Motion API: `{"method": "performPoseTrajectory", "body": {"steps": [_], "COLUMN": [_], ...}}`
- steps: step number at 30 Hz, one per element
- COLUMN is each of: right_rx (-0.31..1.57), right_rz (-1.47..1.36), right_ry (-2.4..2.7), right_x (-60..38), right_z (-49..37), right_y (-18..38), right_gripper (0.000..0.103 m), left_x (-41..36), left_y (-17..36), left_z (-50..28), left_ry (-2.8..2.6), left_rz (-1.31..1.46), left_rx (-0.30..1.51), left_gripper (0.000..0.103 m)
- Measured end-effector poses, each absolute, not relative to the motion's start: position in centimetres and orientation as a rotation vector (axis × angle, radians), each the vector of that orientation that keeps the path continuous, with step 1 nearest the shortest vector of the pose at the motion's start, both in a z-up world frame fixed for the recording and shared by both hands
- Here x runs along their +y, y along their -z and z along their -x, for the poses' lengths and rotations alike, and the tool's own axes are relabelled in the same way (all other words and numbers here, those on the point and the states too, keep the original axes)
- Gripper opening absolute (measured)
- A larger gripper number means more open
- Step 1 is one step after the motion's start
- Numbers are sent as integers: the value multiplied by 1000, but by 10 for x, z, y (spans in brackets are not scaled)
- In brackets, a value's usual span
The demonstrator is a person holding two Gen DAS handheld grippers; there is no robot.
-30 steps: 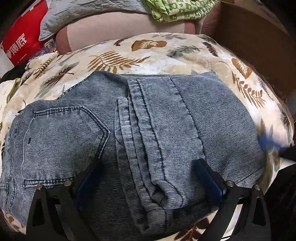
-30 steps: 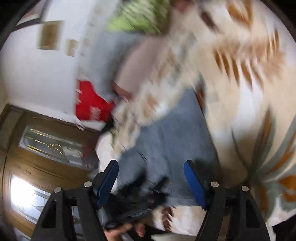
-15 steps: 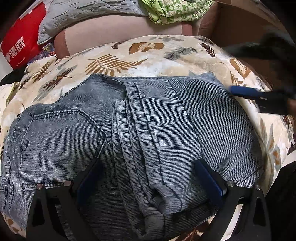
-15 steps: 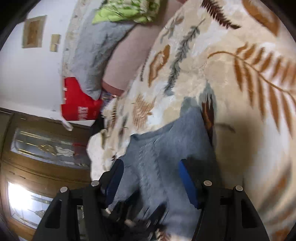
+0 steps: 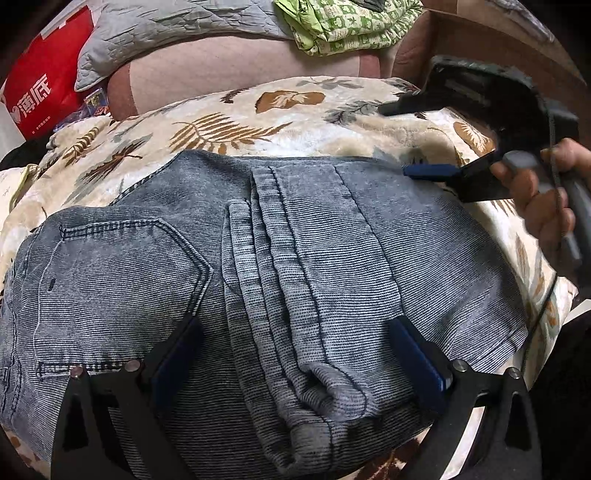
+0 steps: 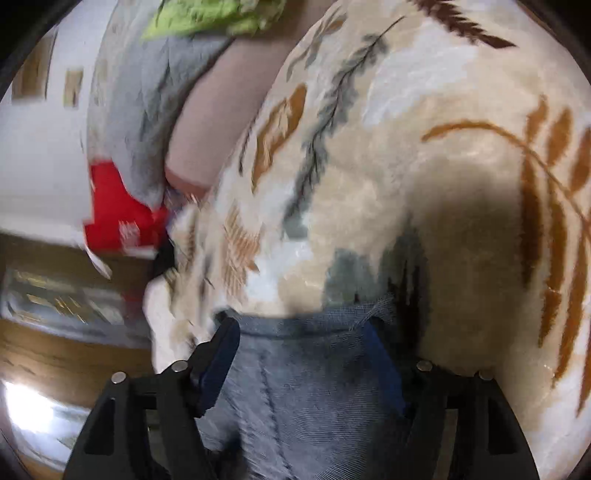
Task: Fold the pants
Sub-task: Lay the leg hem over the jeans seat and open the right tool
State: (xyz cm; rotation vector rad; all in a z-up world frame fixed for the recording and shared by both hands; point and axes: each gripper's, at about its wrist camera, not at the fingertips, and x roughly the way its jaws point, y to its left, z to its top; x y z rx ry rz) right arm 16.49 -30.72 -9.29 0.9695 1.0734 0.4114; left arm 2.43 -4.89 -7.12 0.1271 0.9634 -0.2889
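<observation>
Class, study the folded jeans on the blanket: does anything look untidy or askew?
Yes. On the jeans, the folded-over leg's hem bunches into a lumpy roll near the left tool, rather than lying flat.

Pants (image 5: 280, 280) on blanket (image 5: 295, 125), pillow (image 5: 207, 62) behind, bag (image 5: 44, 81) far left

This is a home, most likely a bedroom or living room. A plush leaf-patterned blanket (image 5: 295, 122) covers a soft bed or sofa, with a grey quilted pillow (image 5: 155, 33), crumpled green clothing (image 5: 347, 26) and a red bag (image 5: 44, 85) at the far side. A wooden glass-panelled door (image 6: 55, 306) stands on the left.
</observation>
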Motion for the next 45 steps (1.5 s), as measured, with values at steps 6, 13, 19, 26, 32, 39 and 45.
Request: {"method": "performPoseTrajectory", "body": {"steps": [6, 13, 19, 26, 32, 39, 45], "right_rx": [1032, 1157, 1071, 1079, 1101, 1026, 1101], "right_rz": [-909, -989, -965, -1014, -973, -923, -911], "right_ry": [-491, -490, -511, -510, -486, -503, -460], "right_x": [-309, -299, -302, -309, -305, -310, -298], "right_z": [-102, -26, -16, -7, -14, -54, -111], "right_y": [53, 99, 76, 96, 91, 49, 80], "right_gripper": [73, 73, 73, 73, 73, 73, 73], "left_x": [-48, -28, -35, -32, -39, -29, -32], "left_y": [71, 48, 62, 52, 63, 56, 65], "left_z": [-24, -20, -18, -13, -15, -20, -21], "left_ry": [286, 255, 232, 244, 229, 241, 244], "left_rz": [-117, 3, -115, -62, -136, -80, -133], "left_rx": [960, 938, 980, 941, 958, 933, 932], "left_gripper": [101, 101, 101, 101, 101, 101, 101]}}
